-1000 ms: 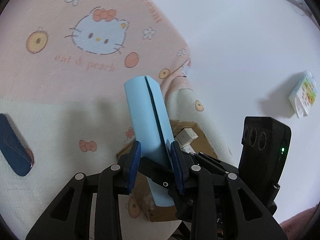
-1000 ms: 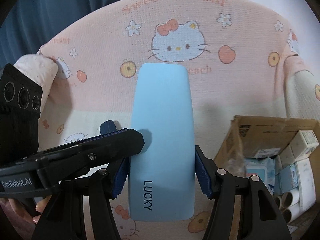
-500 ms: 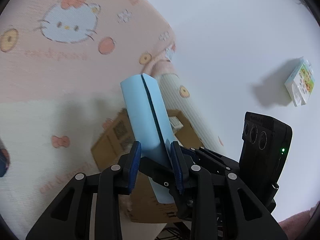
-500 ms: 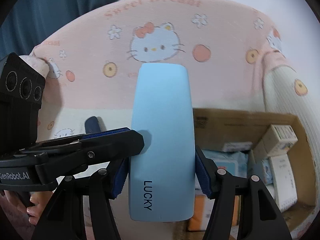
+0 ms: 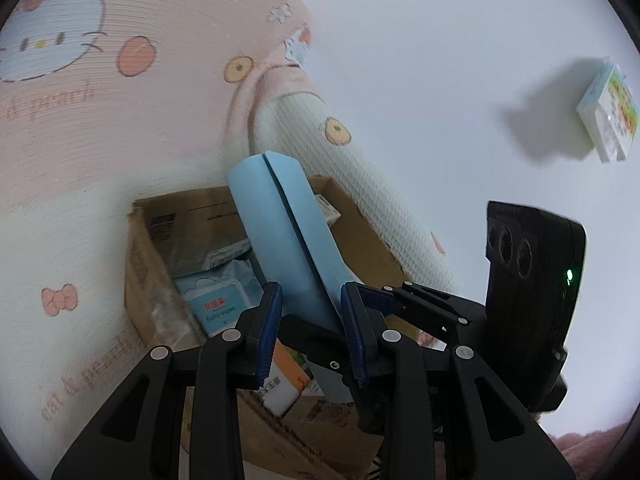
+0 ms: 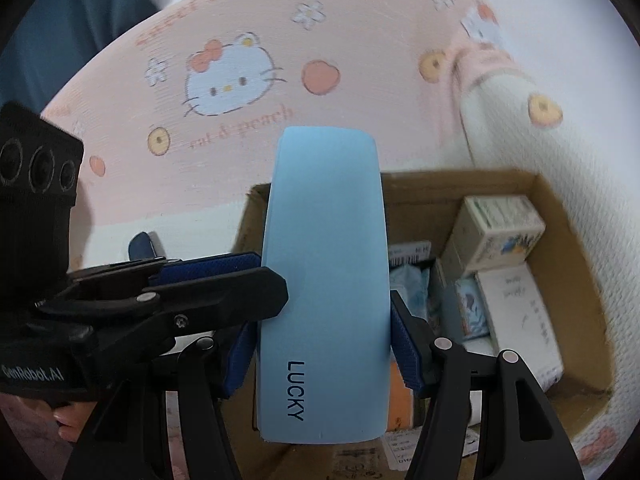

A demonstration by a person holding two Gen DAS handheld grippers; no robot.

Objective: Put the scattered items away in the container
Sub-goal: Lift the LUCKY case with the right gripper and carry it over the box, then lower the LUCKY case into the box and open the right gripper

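Observation:
A light blue case printed LUCKY (image 6: pixel 324 260) is held by both grippers at once. My right gripper (image 6: pixel 324 348) is shut across its wide flat sides. My left gripper (image 5: pixel 312 300) is shut on its thin edges, where the case (image 5: pixel 280 232) shows its seam. The case hangs tilted above an open cardboard box (image 6: pixel 560 208) that sits on the blanket. Inside the box (image 5: pixel 140 248) lie several small cartons and a pack of wipes (image 5: pixel 216 304). The left gripper's body (image 6: pixel 160 292) crosses the right wrist view from the left.
A pink cartoon-cat blanket (image 5: pixel 80 100) lies under the box. A small white carton with colourful print (image 5: pixel 608 108) lies on the white floor beyond it. A dark blue object (image 6: pixel 140 246) rests on the blanket left of the box. A person's hand (image 6: pixel 68 424) holds the left gripper.
Both grippers have carried the blue case sideways across the blanket. The cardboard box, formerly off to one side, now lies right beneath the case. Neither grip has changed.

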